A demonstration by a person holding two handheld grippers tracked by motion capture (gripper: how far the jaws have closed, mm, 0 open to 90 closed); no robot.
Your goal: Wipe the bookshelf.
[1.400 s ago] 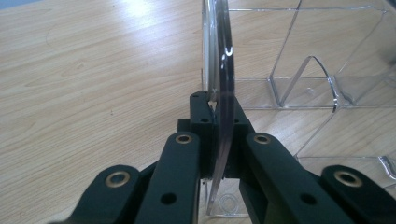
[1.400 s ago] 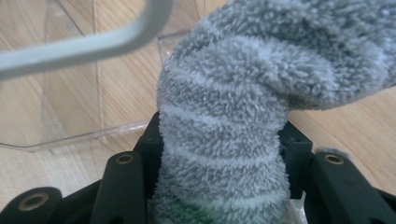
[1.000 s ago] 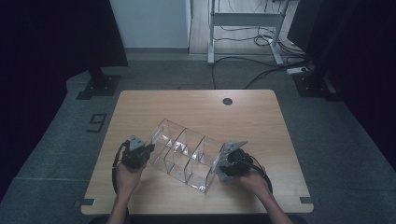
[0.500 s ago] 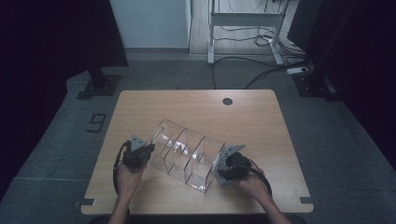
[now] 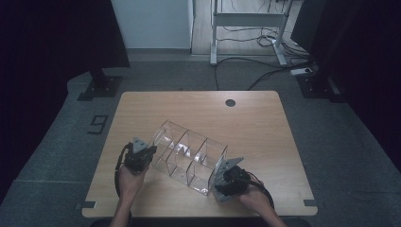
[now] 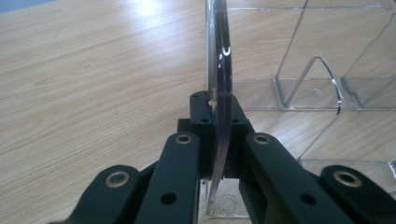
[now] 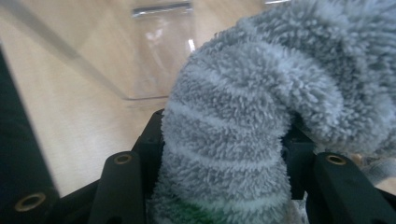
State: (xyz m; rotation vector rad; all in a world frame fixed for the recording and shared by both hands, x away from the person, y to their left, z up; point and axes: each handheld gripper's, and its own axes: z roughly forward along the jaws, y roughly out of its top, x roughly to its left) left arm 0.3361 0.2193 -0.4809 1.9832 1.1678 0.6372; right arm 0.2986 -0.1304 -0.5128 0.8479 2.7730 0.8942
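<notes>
On the left, the left gripper (image 5: 140,158) sits near the front-left part of the light wooden tabletop (image 5: 265,132), its jaws clenched on the thin end wall of a clear acrylic organiser with several open compartments (image 5: 189,155). In the left gripper view the transparent wall (image 6: 219,93) stands on edge between the two black jaws, pinched tight, with the compartment dividers off to the right.

The organiser lies slanted across the middle of the tabletop, running from far left to near right, its near-right end touching the other tool.

On the right, the right gripper (image 5: 230,182) is at the near-right end of the organiser. Its jaws are grasping a fluffy grey cloth with paler stripes (image 7: 243,140), bunched and curling over to the right, with a clear compartment wall just beyond it. Whether the cloth touches the acrylic I cannot tell.
</notes>
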